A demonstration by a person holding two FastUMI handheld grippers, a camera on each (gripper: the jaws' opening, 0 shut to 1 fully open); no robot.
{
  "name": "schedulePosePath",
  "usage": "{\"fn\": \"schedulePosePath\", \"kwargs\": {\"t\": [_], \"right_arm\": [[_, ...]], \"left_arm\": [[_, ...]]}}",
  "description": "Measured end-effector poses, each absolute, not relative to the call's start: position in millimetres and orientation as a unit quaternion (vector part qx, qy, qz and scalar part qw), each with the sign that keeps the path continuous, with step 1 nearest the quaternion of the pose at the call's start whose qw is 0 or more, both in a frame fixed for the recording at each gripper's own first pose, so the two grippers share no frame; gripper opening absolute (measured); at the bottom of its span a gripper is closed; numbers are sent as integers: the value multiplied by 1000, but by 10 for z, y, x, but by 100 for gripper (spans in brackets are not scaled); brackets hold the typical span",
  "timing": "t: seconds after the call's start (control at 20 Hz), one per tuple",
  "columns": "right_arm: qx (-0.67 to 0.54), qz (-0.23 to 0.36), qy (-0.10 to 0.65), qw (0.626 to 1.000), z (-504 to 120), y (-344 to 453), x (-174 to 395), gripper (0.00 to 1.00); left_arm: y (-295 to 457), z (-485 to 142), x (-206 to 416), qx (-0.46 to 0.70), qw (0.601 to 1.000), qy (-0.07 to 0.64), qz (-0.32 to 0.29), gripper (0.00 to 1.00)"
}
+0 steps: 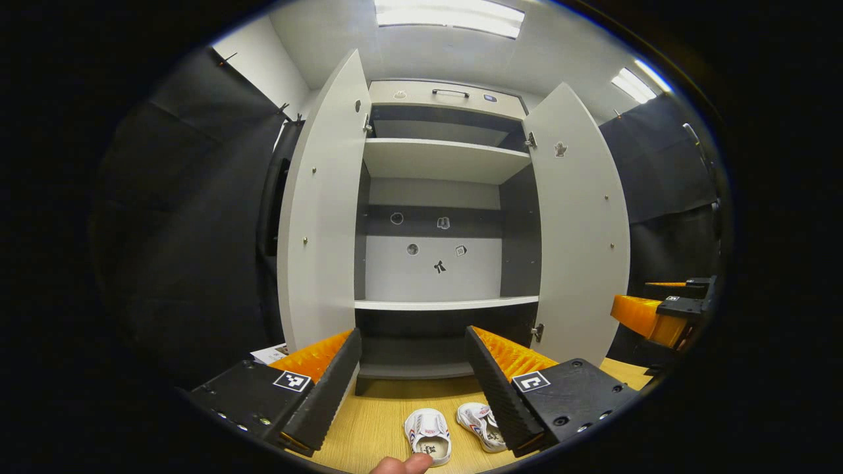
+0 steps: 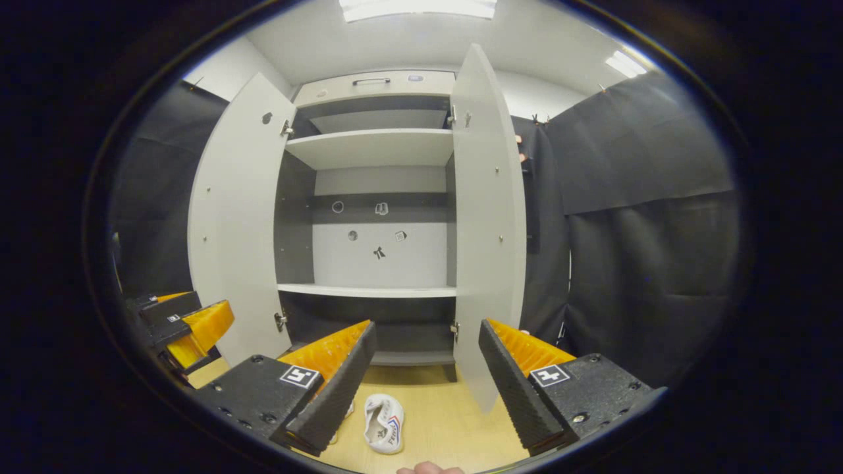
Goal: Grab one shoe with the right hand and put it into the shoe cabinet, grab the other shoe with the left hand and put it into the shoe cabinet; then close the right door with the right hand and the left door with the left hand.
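Observation:
A white shoe cabinet [image 1: 438,161] stands ahead with its left door [image 1: 323,217] and right door [image 1: 579,224] swung wide. Two small white shoes lie on the wooden surface in front of it, one [image 1: 428,434] beside the other [image 1: 479,422]. My left gripper [image 1: 413,332] is open above them, holding nothing. In the right gripper view the cabinet [image 2: 375,148] shows its doors [image 2: 234,230] [image 2: 490,217] open, and one shoe [image 2: 384,413] lies below my open, empty right gripper [image 2: 428,324]. The second shoe [image 2: 344,413] is mostly hidden behind the left finger.
The cabinet's shelves [image 1: 441,304] are bare. Black cloth walls close in on both sides. The right gripper [image 1: 658,316] shows at the right edge of the left gripper view, and the left gripper [image 2: 188,322] at the left edge of the right gripper view. A fingertip [image 1: 402,466] shows at the bottom.

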State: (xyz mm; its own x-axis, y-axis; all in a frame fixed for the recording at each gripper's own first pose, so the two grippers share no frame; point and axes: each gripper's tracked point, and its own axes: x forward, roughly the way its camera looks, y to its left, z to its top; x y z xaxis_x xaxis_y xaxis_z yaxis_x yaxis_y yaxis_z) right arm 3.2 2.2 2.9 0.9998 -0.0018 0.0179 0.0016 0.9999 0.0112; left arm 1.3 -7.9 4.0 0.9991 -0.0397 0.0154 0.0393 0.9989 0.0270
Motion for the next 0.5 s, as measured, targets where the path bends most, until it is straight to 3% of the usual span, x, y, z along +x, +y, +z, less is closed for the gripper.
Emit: {"fn": "schedulePosePath", "kwargs": {"t": [0.5], "right_arm": [[-3,30,62,998,-619,297,310,100]], "left_arm": [[-6,-1,-14,12,1000,-3,-15,95]]}}
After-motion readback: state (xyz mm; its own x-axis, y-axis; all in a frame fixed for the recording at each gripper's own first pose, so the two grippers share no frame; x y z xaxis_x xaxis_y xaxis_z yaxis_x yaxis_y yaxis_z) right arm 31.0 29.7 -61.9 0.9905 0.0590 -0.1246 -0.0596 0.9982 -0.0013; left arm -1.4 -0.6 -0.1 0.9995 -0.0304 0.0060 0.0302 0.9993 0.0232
